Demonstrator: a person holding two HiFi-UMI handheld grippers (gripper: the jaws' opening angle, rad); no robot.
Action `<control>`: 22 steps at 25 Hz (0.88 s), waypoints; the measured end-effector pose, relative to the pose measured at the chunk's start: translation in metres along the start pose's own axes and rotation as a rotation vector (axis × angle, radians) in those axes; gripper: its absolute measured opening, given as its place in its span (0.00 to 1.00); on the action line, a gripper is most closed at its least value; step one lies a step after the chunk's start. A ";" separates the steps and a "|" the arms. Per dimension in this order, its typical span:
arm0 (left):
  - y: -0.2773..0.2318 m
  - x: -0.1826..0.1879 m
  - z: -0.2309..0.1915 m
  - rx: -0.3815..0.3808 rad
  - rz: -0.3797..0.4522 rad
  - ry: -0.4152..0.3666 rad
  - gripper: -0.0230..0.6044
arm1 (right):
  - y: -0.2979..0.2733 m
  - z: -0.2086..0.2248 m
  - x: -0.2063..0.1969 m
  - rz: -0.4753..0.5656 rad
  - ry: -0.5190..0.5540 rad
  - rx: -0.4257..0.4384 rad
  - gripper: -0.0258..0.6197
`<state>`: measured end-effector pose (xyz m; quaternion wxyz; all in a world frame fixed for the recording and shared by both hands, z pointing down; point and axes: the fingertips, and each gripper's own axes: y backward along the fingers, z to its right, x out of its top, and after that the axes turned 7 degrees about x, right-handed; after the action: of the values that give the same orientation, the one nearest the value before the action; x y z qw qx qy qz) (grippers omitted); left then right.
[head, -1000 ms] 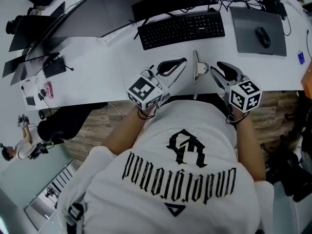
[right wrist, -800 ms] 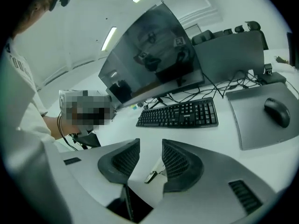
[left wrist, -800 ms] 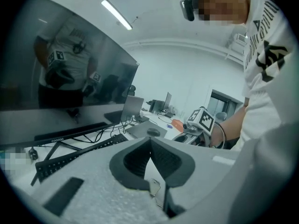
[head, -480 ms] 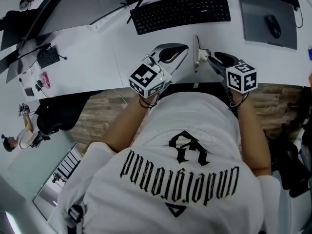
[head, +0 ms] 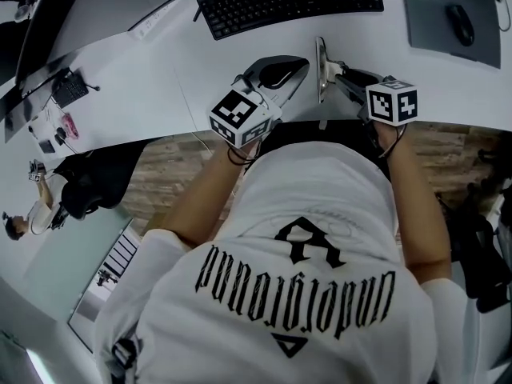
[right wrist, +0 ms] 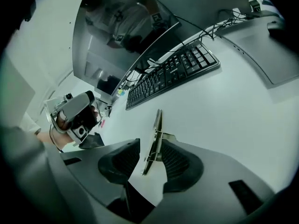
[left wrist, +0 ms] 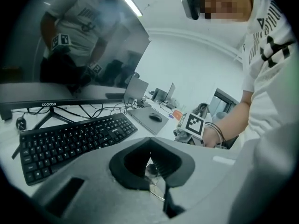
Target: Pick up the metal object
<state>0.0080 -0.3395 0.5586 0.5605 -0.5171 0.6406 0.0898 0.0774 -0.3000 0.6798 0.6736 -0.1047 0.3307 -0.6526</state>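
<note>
The metal object (head: 322, 69) is a thin plate standing on edge on the white desk (head: 160, 78), near its front edge. In the right gripper view the plate (right wrist: 156, 125) has a small bracket on its right face. My right gripper (right wrist: 149, 146) is open around it. The right pad touches the bracket and the left pad stands apart from the plate. In the head view the right gripper (head: 342, 72) reaches the plate from the right. My left gripper (head: 302, 61) sits just left of the plate, shut with nothing held; its tips (left wrist: 150, 146) meet.
A black keyboard (head: 288, 2) lies beyond the plate. A mouse (head: 462, 24) rests on a grey pad (head: 436, 22) at the far right. A dark monitor (right wrist: 140, 22) stands behind the keyboard. The desk's front edge is close to my body.
My right gripper has moved left, and the plate now stands between its jaws. The left gripper stays shut beside the plate. The plate has not moved on the desk.
</note>
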 end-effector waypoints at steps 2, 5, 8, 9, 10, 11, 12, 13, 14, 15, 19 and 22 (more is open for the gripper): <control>0.000 -0.006 -0.002 0.003 -0.009 0.009 0.06 | -0.006 0.001 -0.003 -0.008 -0.021 0.009 0.24; 0.000 -0.012 -0.003 0.005 -0.015 0.020 0.06 | -0.015 0.003 -0.009 -0.022 -0.043 0.015 0.24; 0.001 -0.014 -0.004 0.009 -0.016 0.027 0.06 | -0.022 0.004 -0.009 -0.028 -0.053 0.014 0.22; 0.002 -0.015 -0.003 0.010 -0.016 0.029 0.06 | -0.024 0.004 -0.009 -0.028 -0.055 0.014 0.20; 0.002 -0.016 -0.003 0.010 -0.016 0.031 0.06 | -0.025 0.004 -0.009 -0.030 -0.056 0.013 0.17; 0.004 -0.017 -0.003 0.011 -0.016 0.033 0.06 | -0.027 0.003 -0.010 -0.031 -0.056 0.012 0.14; 0.005 -0.019 -0.004 0.013 -0.016 0.035 0.06 | -0.029 0.003 -0.011 -0.031 -0.058 0.013 0.12; 0.006 -0.021 -0.004 0.014 -0.016 0.038 0.06 | -0.030 0.002 -0.012 -0.029 -0.061 0.016 0.11; 0.007 -0.022 -0.004 0.015 -0.016 0.039 0.06 | -0.030 0.001 -0.012 -0.024 -0.066 0.019 0.10; 0.008 -0.023 -0.003 0.016 -0.016 0.041 0.06 | -0.030 0.000 -0.011 -0.018 -0.071 0.022 0.10; 0.011 -0.024 -0.005 0.019 -0.014 0.046 0.06 | -0.030 0.000 -0.009 -0.003 -0.092 0.031 0.08; 0.014 -0.023 -0.005 0.022 -0.006 0.046 0.06 | -0.030 -0.001 -0.009 0.000 -0.085 0.024 0.08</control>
<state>-0.0097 -0.3233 0.5721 0.5515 -0.5148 0.6528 0.0691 0.0537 -0.2952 0.6992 0.6881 -0.1242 0.2942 -0.6516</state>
